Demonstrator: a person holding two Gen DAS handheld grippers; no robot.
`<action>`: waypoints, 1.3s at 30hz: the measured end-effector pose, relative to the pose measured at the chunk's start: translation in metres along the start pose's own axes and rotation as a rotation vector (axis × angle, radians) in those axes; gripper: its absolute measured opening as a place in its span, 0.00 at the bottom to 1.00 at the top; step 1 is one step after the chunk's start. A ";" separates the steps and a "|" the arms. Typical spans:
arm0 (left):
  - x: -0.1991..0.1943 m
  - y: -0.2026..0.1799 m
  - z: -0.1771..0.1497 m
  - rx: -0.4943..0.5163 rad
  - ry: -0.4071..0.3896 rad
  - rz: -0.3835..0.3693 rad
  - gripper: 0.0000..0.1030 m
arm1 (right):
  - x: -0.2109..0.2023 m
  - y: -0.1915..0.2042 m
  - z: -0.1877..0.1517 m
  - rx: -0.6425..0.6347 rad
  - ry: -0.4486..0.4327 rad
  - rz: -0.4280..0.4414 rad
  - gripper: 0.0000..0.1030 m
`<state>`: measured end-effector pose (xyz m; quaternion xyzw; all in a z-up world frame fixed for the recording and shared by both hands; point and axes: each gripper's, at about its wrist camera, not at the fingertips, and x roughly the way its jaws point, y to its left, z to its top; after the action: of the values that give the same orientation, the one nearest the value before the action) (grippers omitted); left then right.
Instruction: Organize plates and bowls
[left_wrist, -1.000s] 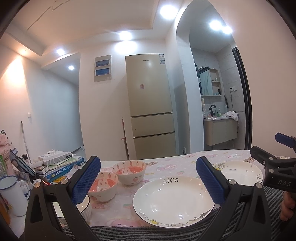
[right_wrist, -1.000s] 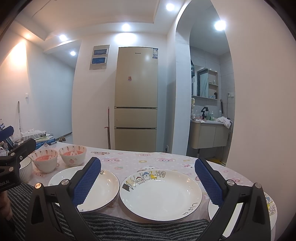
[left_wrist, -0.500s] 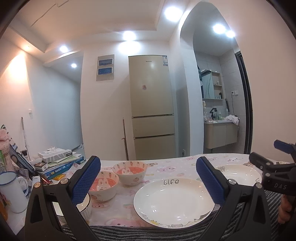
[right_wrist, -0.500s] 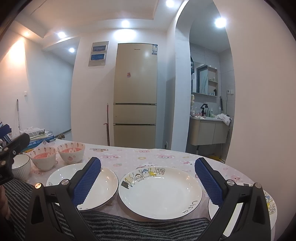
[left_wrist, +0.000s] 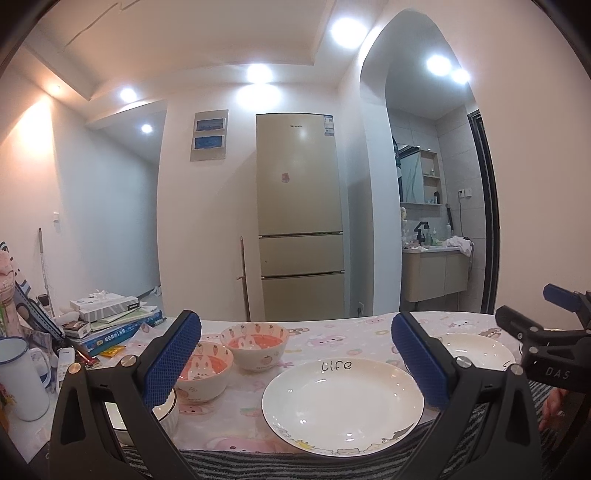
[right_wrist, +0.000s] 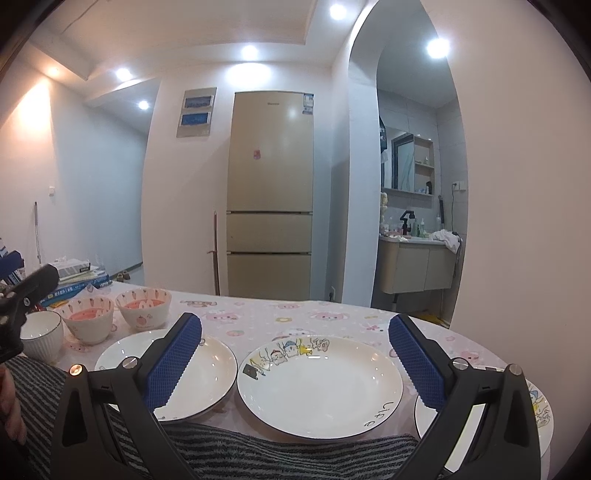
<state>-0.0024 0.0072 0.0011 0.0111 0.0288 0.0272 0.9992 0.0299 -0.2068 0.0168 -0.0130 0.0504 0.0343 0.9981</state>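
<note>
Vs a second ago both wrist views sit tilted slightly lower/closer; plates unmoved. Left gripper (left_wrist: 295, 354) jaws wide apart, holding nothing, above the "life" plate (left_wrist: 343, 402), lettering at its far rim. Right gripper (right_wrist: 295, 354) likewise wide, empty, over the cartoon plate (right_wrist: 319, 384), drawings toward the fridge (right_wrist: 271, 195). Two pink bowls (right_wrist: 114, 317) stand upright, side by side, left on table (right_wrist: 280, 314).
</note>
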 end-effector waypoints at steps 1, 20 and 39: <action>0.000 0.000 0.000 0.003 0.000 0.002 1.00 | -0.003 0.000 0.000 0.004 -0.013 0.006 1.00; -0.034 0.021 0.029 0.002 -0.050 -0.011 1.00 | -0.030 -0.023 0.026 0.052 -0.054 -0.037 1.00; -0.003 0.082 0.129 0.006 0.053 0.052 1.00 | -0.002 0.058 0.142 0.046 0.025 0.264 0.92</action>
<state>-0.0025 0.0864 0.1319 0.0139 0.0549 0.0533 0.9970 0.0381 -0.1450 0.1573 0.0164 0.0650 0.1641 0.9842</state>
